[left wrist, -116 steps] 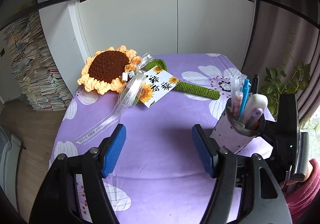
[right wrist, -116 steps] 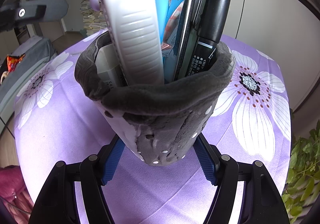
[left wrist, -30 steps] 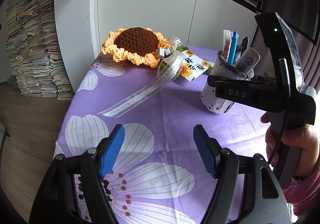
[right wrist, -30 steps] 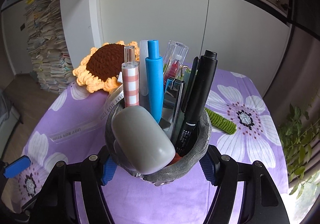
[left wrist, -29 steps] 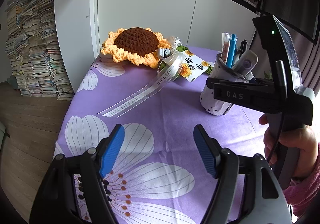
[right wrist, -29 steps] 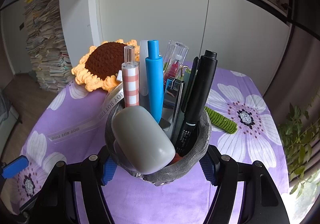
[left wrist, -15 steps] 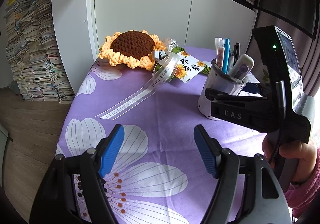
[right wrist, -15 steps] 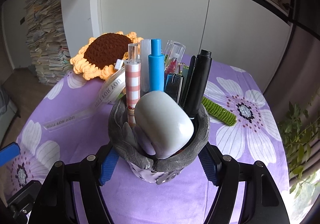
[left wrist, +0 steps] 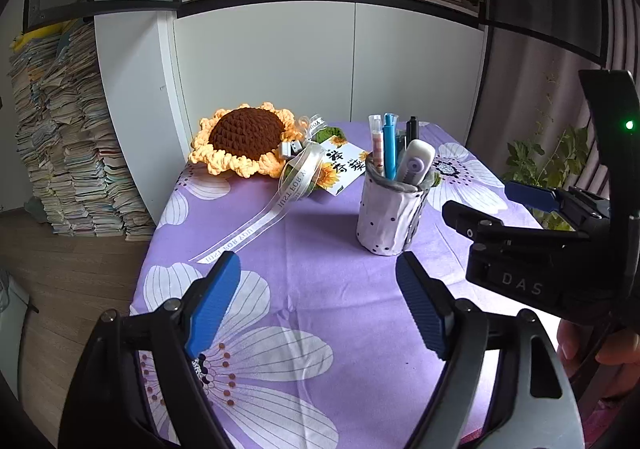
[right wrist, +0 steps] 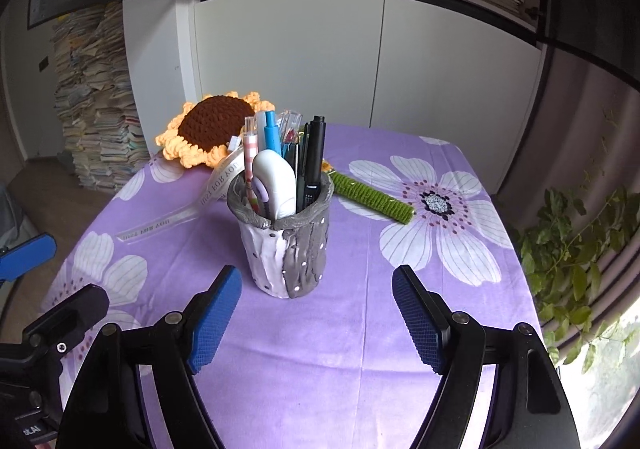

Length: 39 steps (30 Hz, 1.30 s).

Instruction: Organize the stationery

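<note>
Standing upright on the purple flowered tablecloth [right wrist: 360, 349], just ahead of the right gripper [right wrist: 316, 313]: the pen cup [right wrist: 286, 249], free of both blue pads and stuffed with pens and a white correction tape [right wrist: 276, 185]. Having just been opening, jaws spread wide with nothing between them. Hovering likewise over the cloth, the left gripper [left wrist: 320, 301] (jaws apart and empty), with a crocheted sunflower [left wrist: 244, 141] and ribbon [left wrist: 280, 201] lying beyond the cup.
</note>
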Tool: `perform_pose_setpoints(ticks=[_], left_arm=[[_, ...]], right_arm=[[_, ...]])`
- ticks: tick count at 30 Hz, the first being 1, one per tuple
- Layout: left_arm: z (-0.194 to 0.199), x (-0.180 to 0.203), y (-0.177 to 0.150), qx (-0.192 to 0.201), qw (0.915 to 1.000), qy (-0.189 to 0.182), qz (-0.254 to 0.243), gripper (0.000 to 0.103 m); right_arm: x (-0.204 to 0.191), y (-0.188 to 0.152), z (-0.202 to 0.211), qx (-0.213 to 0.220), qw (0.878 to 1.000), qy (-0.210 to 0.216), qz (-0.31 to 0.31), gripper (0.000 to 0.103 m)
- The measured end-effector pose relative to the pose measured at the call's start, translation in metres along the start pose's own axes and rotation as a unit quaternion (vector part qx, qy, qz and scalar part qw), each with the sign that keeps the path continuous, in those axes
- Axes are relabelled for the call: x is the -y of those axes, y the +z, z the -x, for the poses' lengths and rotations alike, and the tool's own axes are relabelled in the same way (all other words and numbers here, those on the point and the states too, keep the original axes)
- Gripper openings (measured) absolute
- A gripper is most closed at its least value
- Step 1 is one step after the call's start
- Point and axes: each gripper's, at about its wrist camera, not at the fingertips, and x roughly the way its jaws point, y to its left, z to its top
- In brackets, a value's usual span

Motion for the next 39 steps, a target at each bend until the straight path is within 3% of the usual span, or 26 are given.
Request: perform_pose_setpoints(ticks=[7, 11, 16, 30, 39], left_arm=[[0.050, 0.018, 0.002, 0.049, 0.9986, 0.008, -0.016, 0.089], [0.083, 0.028, -0.003, 0.088, 0.9956, 0.016, -0.027, 0.100], [0.116, 0.041, -0.009, 0.113, 0.9927, 0.015, -0.039, 0.102], [0.169, 0.053, -0.011, 0.153, 0.9876, 0.018, -0.033, 0.102], [0.183, 0.059, -0.017, 0.165, 0.9850, 0.024, -0.044, 0.102]], right_arm=[[0.010, 0.000, 0.085, 0.078, 0.996, -0.027, -0.025, 0.087], [0.010, -0.005, 0.128, 0.112, 0.992, -0.045, -0.032, 0.089], [0.012, -0.017, 0.171, 0.144, 0.987, -0.056, -0.047, 0.095], [0.009, -0.044, 0.247, 0.190, 0.978, -0.050, -0.071, 0.096], [0.001, -0.052, 0.267, 0.215, 0.973, -0.055, -0.063, 0.101]])
